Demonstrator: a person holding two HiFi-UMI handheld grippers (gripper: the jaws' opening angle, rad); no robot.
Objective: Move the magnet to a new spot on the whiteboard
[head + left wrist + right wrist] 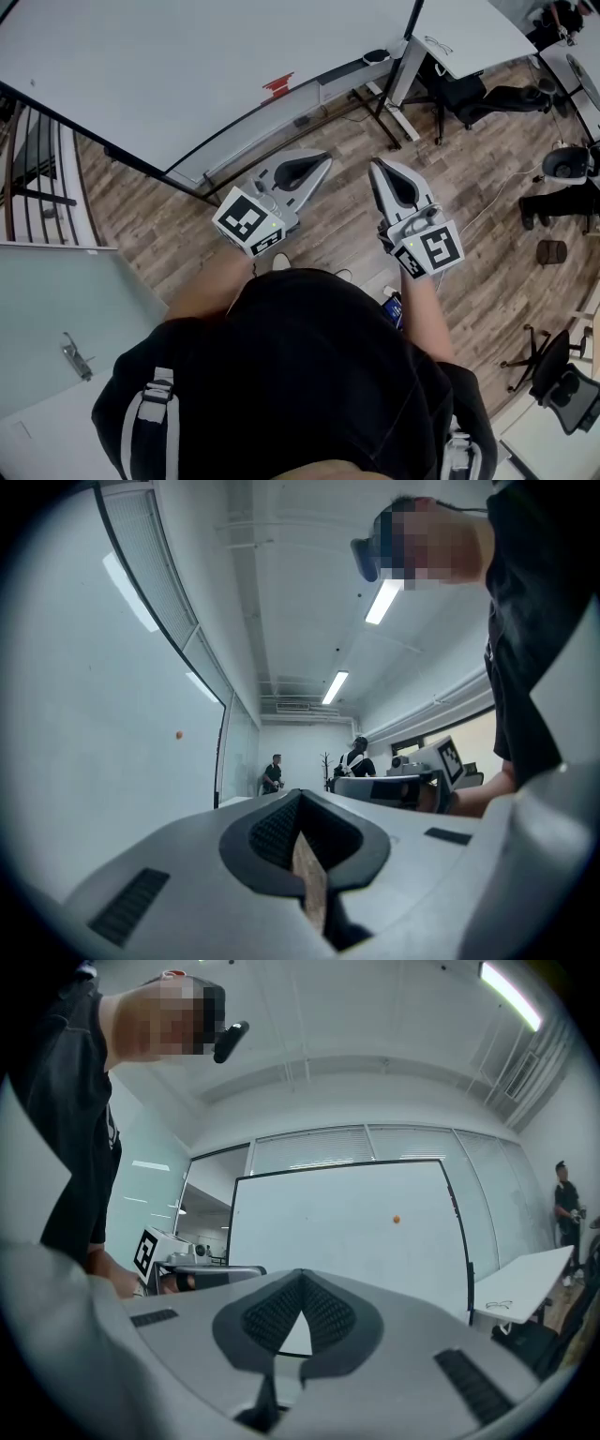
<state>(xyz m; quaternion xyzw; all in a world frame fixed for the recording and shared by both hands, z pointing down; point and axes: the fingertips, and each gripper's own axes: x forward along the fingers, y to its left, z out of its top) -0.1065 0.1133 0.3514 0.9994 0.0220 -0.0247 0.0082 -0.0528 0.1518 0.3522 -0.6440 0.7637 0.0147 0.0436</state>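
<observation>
Claws first: the left claw and the right claw are both pressed together with nothing pinched. Each one's own view shows the dark ribbed pads meeting at the tip, with only background in the gap behind them. Both are held level, side by side in front of the person, over the wooden floor, and point toward the whiteboard. The magnet is a small orange dot stuck on the board's white face, right of centre and fairly high in the right gripper view. It is well apart from both claws and untouched. By my reading the task has not really begun, since no grip has been made and the magnet has not been lifted. What is left is closing in on the board, spreading one claw, pinching the magnet, pulling it free, setting it on another bare patch and letting go.
</observation>
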